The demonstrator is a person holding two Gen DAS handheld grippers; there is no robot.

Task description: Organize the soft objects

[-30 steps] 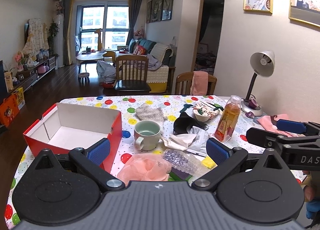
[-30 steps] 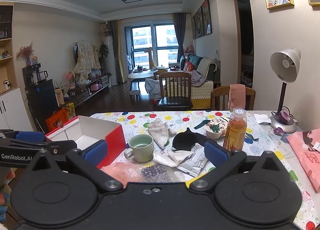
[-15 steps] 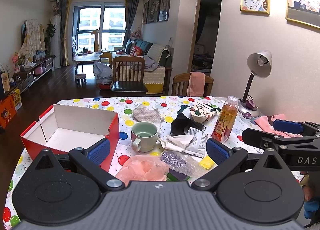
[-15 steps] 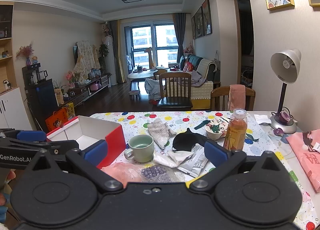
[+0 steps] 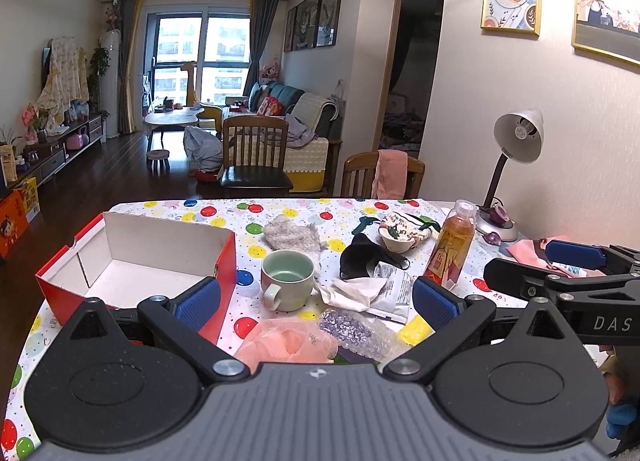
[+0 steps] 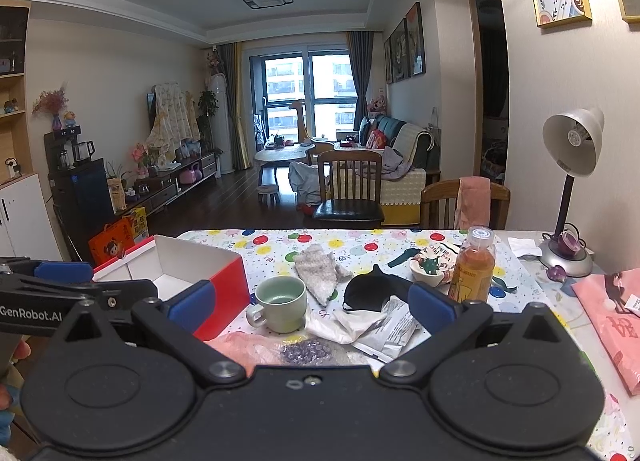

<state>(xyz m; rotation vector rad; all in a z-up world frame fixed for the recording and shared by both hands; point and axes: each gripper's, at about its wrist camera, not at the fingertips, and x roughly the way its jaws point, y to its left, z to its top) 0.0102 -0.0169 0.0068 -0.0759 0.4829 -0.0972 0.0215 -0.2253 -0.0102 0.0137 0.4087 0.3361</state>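
Both grippers hover at the near edge of the polka-dot table point(image 5: 280, 209), side by side, fingers spread wide, nothing between them. The left gripper point(image 5: 316, 303) and the right gripper point(image 6: 311, 303) each block the closest bit of the table, so the pink mesh puff point(image 5: 286, 343) is half cut off by the gripper body; I can't make out its full shape. Same for the bubble wrap point(image 5: 354, 331) just beside it, touching the puff on the right.

The soft stuff sits mid-table: a grey knitted cloth point(image 5: 292, 235) behind the green mug point(image 5: 286, 281), its long axis running roughly left to right in the left view. The black face mask point(image 5: 366, 257) lies to the right of it, partly resting on a white cloth point(image 5: 354, 291) and a crumpled packet point(image 5: 394, 293). Which layer is on top there is hard to tell.

The open red box point(image 5: 156, 257) stands left of the mug, its long side running toward the far left. An orange drink bottle point(image 5: 452, 247) stands upright right of the mask, near a small patterned bowl point(image 5: 400, 235).
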